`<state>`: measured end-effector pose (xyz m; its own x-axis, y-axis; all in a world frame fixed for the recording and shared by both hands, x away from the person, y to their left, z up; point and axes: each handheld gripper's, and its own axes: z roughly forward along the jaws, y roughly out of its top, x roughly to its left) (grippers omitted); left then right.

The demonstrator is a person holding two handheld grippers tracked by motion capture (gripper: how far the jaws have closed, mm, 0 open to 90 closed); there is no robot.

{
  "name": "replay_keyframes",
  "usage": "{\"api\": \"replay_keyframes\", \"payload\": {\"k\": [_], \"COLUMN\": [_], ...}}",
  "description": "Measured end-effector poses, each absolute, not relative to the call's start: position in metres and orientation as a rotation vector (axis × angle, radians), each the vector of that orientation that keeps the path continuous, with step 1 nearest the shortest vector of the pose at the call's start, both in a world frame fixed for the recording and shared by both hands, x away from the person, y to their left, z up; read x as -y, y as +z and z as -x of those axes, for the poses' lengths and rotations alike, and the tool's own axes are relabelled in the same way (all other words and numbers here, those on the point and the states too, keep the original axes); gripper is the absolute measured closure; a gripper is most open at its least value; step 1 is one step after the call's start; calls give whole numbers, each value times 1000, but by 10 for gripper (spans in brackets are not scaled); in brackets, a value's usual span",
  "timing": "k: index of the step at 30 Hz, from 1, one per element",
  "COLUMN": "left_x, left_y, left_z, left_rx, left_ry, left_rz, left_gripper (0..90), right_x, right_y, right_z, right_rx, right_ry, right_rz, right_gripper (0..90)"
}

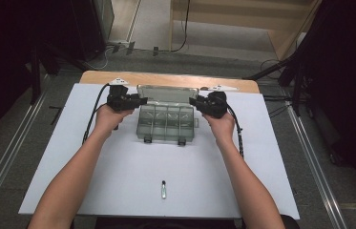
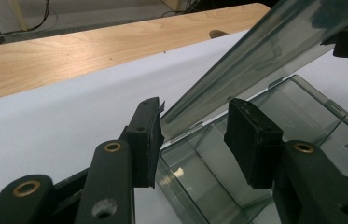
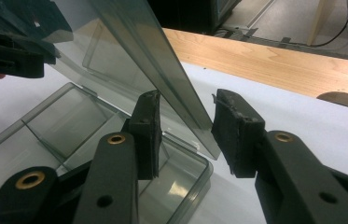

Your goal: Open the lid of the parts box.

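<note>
A clear smoky plastic compartment box (image 1: 166,123) stands on the white board with its lid (image 1: 167,93) raised at the far side. My left gripper (image 1: 142,101) is at the lid's left end and my right gripper (image 1: 193,101) at its right end. In the left gripper view the jaws (image 2: 195,135) straddle the lid's corner (image 2: 255,60), with the left pad (image 2: 146,140) at its edge and the other pad apart from it. In the right gripper view the jaws (image 3: 185,130) stand open around the lid's edge (image 3: 162,60), over the box (image 3: 69,121).
A small metal piece (image 1: 163,189) lies on the white board (image 1: 118,167) near the front. The board rests on a wooden table (image 1: 166,78) whose far strip shows behind the box. Dark stands and cables crowd the floor beyond.
</note>
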<state>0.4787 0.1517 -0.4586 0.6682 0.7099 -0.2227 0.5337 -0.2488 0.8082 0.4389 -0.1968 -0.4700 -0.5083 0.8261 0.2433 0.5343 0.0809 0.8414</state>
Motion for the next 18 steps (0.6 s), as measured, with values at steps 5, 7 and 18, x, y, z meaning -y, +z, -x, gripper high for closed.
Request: {"api": "replay_keyframes", "payload": {"k": [5, 7, 18], "left_x": [-150, -150, -150], "left_y": [-461, -462, -462], "left_z": [-480, -481, -481], "left_rx": [-975, -976, -985], "left_ry": [246, 252, 264], "left_rz": [-1923, -1920, -1912], "left_gripper": [553, 553, 577], "right_x": [195, 195, 192], "right_y": [-472, -473, -477], "right_z": [-442, -443, -447], "right_rx": [-2069, -2059, -2038], "right_ry": [1384, 1384, 1372], "right_rz": [-1373, -1376, -1376], "right_gripper": [632, 632, 648]}}
